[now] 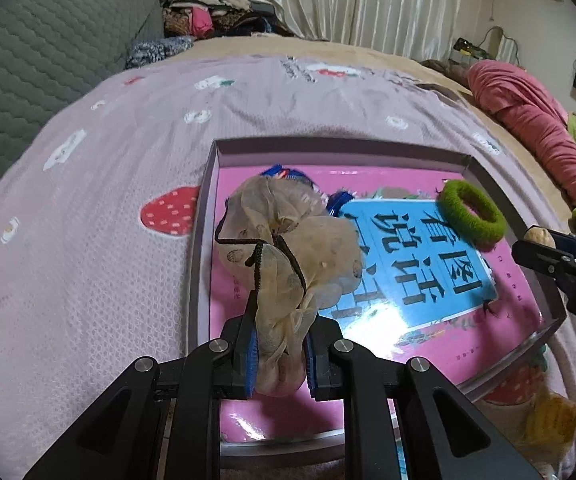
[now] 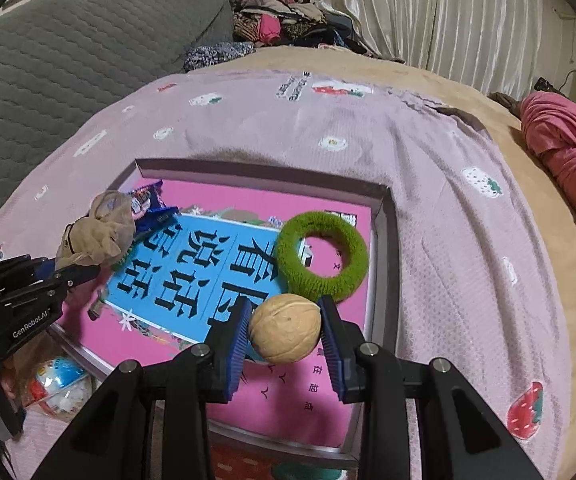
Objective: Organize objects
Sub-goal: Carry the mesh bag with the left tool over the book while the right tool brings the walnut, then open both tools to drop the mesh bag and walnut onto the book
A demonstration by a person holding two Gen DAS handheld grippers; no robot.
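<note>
A pale pink strawberry-print blanket (image 2: 428, 200) is spread over the bed, and on it a shallow grey cardboard box (image 2: 384, 216) is set, lined with a pink and blue picture book (image 2: 191, 272). A fuzzy green hair ring (image 2: 322, 256) lies inside. A beige mesh drawstring pouch (image 1: 288, 248) is clamped by the left gripper (image 1: 277, 360) above the box; a tan walnut (image 2: 285, 328) is pinched by the right gripper (image 2: 288, 340).

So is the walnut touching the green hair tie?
Cannot tell. In the right wrist view the walnut, gripped in the right gripper's jaws, overlaps the green hair tie, hiding any gap.
</note>
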